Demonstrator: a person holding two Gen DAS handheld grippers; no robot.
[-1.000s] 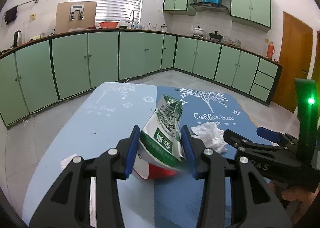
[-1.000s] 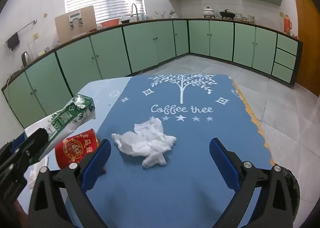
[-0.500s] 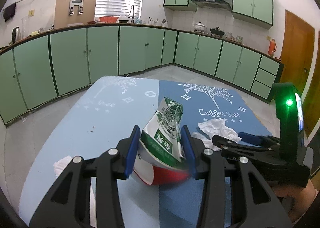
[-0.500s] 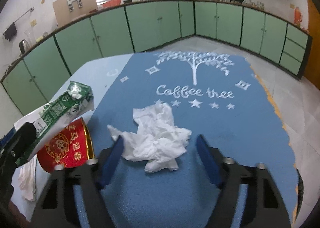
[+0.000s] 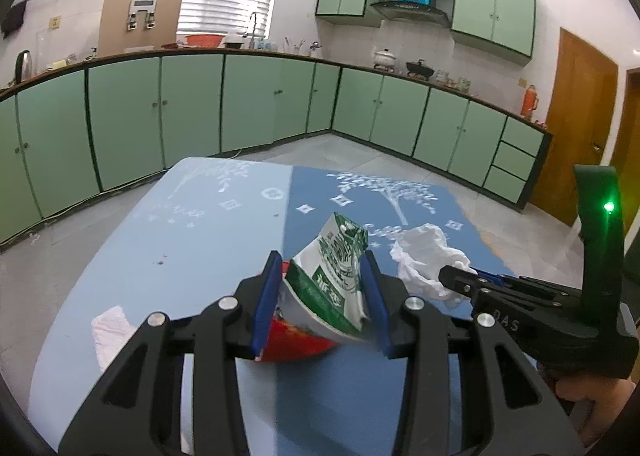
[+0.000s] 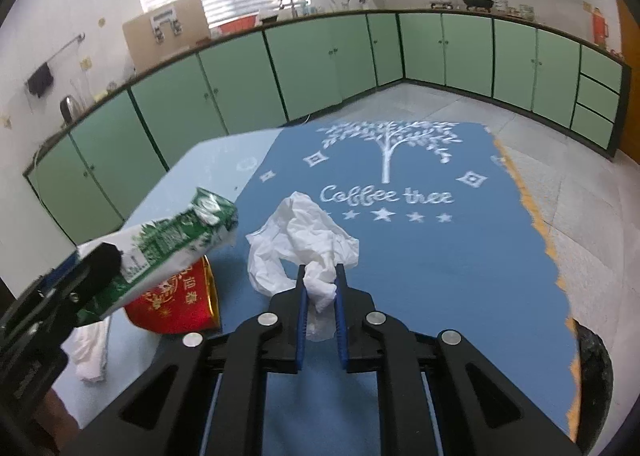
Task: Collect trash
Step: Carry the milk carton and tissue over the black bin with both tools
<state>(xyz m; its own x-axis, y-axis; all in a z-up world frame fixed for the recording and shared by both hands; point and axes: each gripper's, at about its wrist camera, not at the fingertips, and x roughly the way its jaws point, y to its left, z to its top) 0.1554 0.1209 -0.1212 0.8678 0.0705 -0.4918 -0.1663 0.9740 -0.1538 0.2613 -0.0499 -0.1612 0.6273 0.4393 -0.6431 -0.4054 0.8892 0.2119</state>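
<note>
Right wrist view: the right gripper point(image 6: 320, 292) is closing its jaws on the crumpled white tissue point(image 6: 300, 244), which lies mid-table on the dark blue mat point(image 6: 440, 264) printed "Coffee tree". At the near left, the left gripper point(image 5: 322, 296) grasps a squashed green-and-white carton point(image 5: 332, 272) above a red can point(image 6: 176, 304) with gold Chinese characters I cannot read. Two pieces appear to be in hand; the can and another tissue point(image 5: 110, 330) at the table's near left edge remain.
</note>
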